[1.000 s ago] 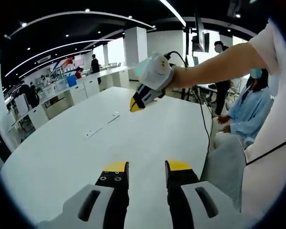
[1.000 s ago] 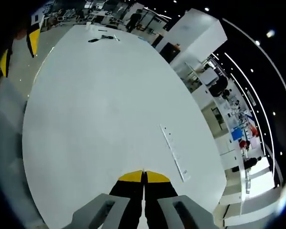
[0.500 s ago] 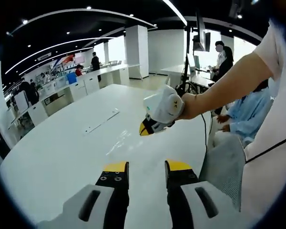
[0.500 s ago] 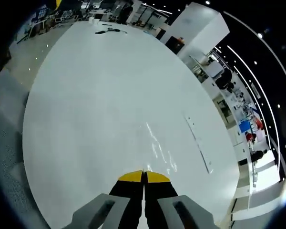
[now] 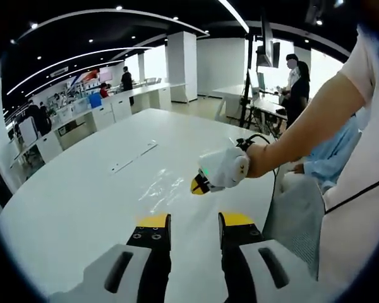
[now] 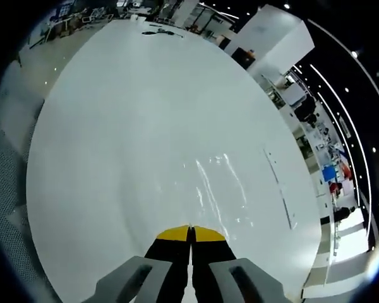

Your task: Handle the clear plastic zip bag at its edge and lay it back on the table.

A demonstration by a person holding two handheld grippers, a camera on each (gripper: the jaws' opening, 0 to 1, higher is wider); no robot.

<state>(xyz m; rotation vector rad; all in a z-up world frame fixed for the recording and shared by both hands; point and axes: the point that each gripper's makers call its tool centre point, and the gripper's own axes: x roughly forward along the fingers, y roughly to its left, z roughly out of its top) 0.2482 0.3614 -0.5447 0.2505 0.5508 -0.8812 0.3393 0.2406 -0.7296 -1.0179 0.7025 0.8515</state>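
The clear plastic zip bag (image 5: 163,189) lies crinkled and glinting on the white table (image 5: 82,202), just beyond my left gripper (image 5: 194,222). That gripper is open, hovering low over the table with nothing between its jaws. My right gripper (image 5: 199,185) comes in from the right, low over the table, with its yellow tips at the bag's near edge. In the right gripper view the bag (image 6: 218,186) stretches away from the right gripper (image 6: 190,232), whose jaws are pressed together on the bag's edge.
A long flat white strip (image 5: 134,158) is set into the table beyond the bag, also seen as a strip (image 6: 279,189). A grey chair back (image 5: 297,218) and a seated person in light blue (image 5: 328,161) are at the right. Black cables (image 6: 161,31) lie at the table's far end.
The right gripper has come down from high above the table to just over it, bringing the bag, which now lies spread on the surface. The left gripper has stayed put.
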